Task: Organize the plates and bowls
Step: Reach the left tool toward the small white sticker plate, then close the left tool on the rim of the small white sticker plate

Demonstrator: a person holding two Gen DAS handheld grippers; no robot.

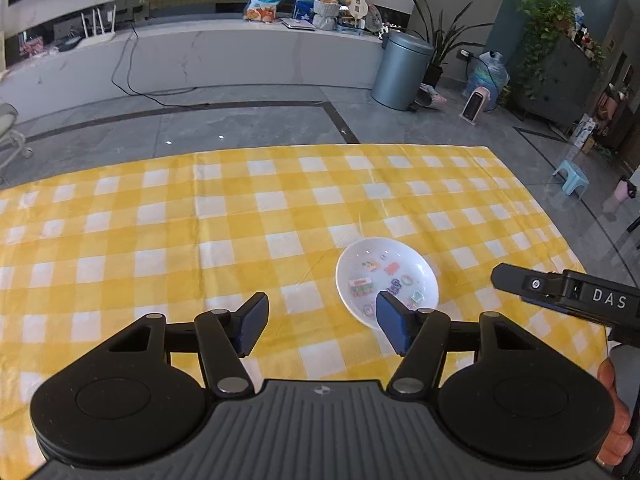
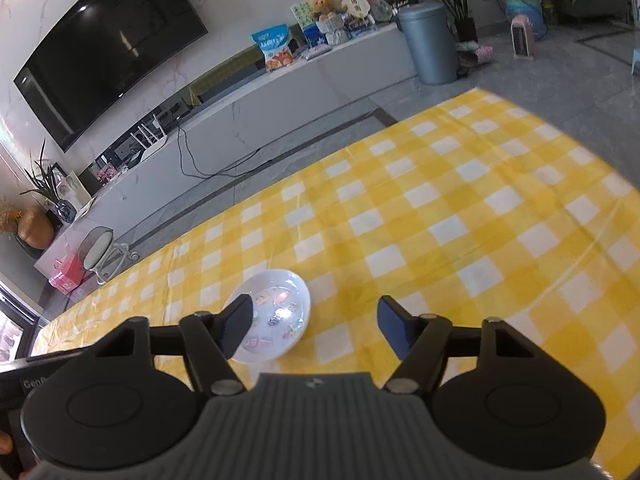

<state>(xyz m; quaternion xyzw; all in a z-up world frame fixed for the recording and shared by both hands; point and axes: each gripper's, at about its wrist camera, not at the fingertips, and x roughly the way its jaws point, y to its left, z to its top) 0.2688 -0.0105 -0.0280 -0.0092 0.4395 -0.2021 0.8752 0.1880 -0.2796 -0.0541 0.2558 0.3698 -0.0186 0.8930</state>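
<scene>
A small white bowl [image 1: 386,278] with colourful cartoon pictures inside sits on the yellow checked tablecloth [image 1: 160,240]. My left gripper [image 1: 320,326] is open and empty, hovering just left of and in front of the bowl; its right finger overlaps the bowl's near rim. The bowl also shows in the right wrist view [image 2: 276,314], behind the left finger of my right gripper [image 2: 316,328], which is open and empty above the cloth. The right gripper's body shows at the right edge of the left wrist view [image 1: 568,294].
The table's far edge [image 1: 320,146] drops to a grey tiled floor. Beyond are a low white TV bench [image 1: 200,56], a grey bin [image 1: 402,70], plants and a small blue stool [image 1: 570,178]. The cloth stretches bare to the left and far side.
</scene>
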